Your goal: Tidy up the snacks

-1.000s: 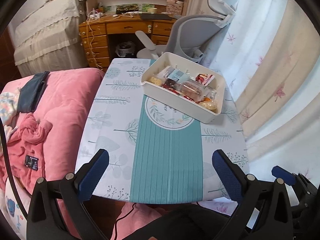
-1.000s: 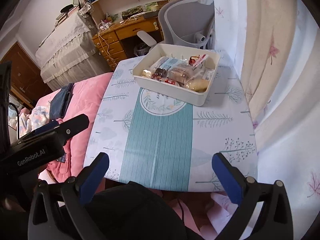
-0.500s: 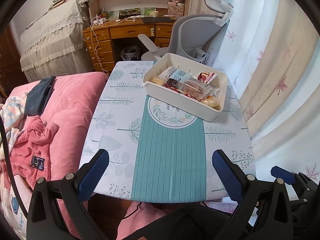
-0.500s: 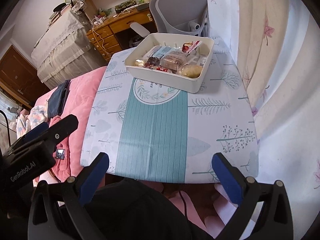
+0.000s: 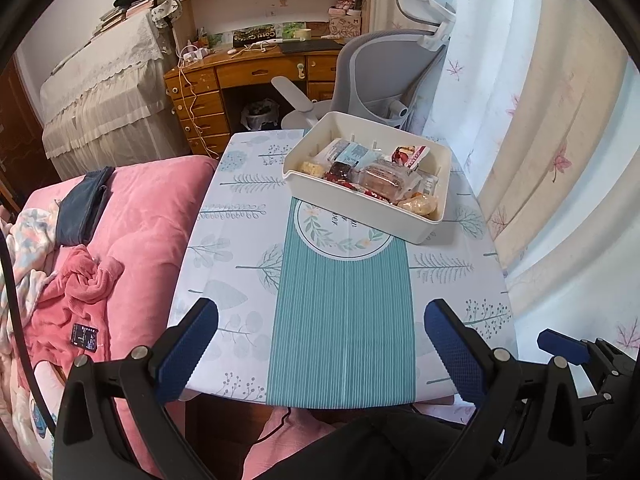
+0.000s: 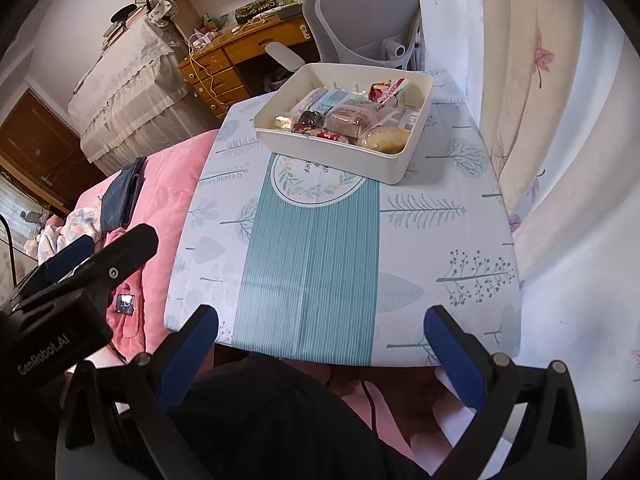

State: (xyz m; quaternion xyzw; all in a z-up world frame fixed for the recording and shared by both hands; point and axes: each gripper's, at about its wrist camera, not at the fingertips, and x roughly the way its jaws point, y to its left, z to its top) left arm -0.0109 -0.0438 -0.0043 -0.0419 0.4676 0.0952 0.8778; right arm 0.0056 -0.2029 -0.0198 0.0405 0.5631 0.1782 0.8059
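The left claw stands wide open with nothing between its blue ribbed pads, held above the near edge of the bench, a small one covered by a white cloth printed with pale trees and a teal striped band down the middle. The right claw is likewise spread wide and holds nothing, poised over the same near edge; the left claw's black body shows at the left of its view.

Well apart from both claws, at the far right part of the bench, sits the cream rectangular plastic bin, turned at an angle and overlapping the round leaf-wreath print at the far end of the teal band. Inside it lie the wrapped snacks, crowded together: clear-wrapped brown cakes, a yellowish bun at the bin's near right corner, light blue packets toward the far side and a red-and-white packet leaning on the far wall.

Left of the bench lies a pink quilted bed. Beyond the bin stands a grey mesh office chair, and right of the bench hang pale leaf-printed curtains.
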